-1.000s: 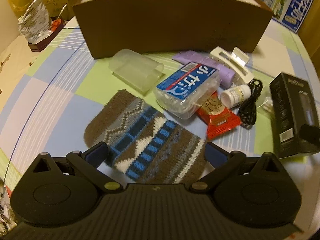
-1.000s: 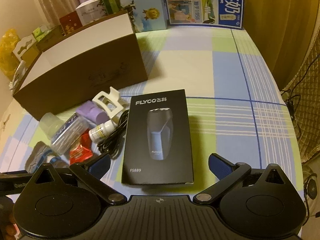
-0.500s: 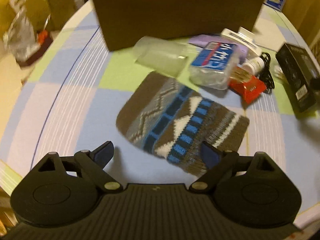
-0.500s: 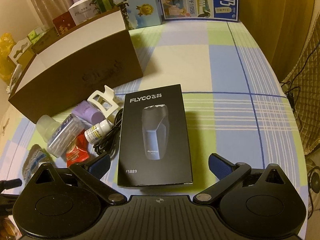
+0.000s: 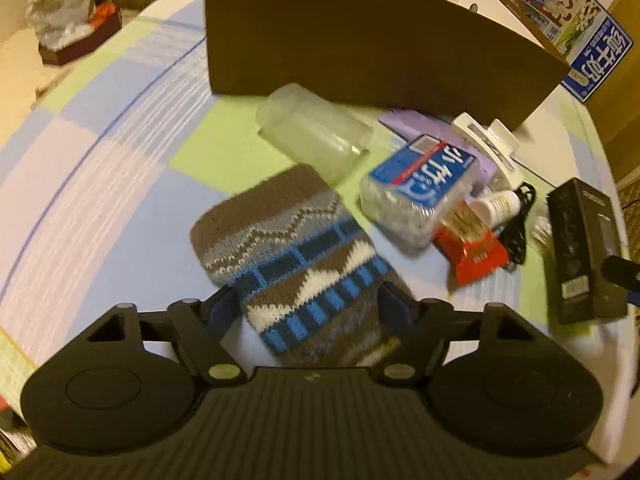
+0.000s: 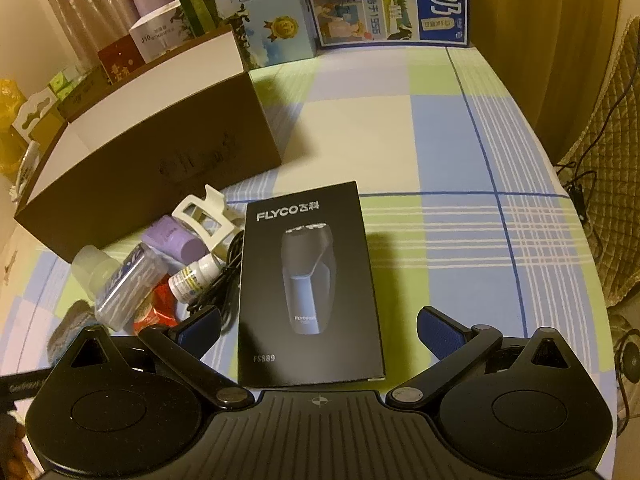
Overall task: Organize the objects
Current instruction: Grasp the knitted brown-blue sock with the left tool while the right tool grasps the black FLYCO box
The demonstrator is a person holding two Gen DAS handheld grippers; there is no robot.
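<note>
Left gripper (image 5: 310,306) closing on the near end of the brown, grey and blue patterned knitted pouch (image 5: 296,256), 2 blue-padded fingers (image 5: 394,304) at either edge; contact too blurred to confirm, so grip uncertain. Right gripper (image 6: 318,328) spread wide and empty, hovering over the near end of the black rectangular shaver carton (image 6: 310,284).

To do well: pinch across the pouch's narrow width, deep enough to catch both knit layers (soft fabric, likely to sag or slip), then lift clear of the clear plastic cotton-swab box with blue label (image 5: 420,188) before heading for the large brown cardboard box (image 5: 360,40).

Pouch lying flat on the checked bench (image 5: 100,160), near the left gripper. Long axis diagonal: rounded closed end up-left and away, near end between the fingers.
</note>
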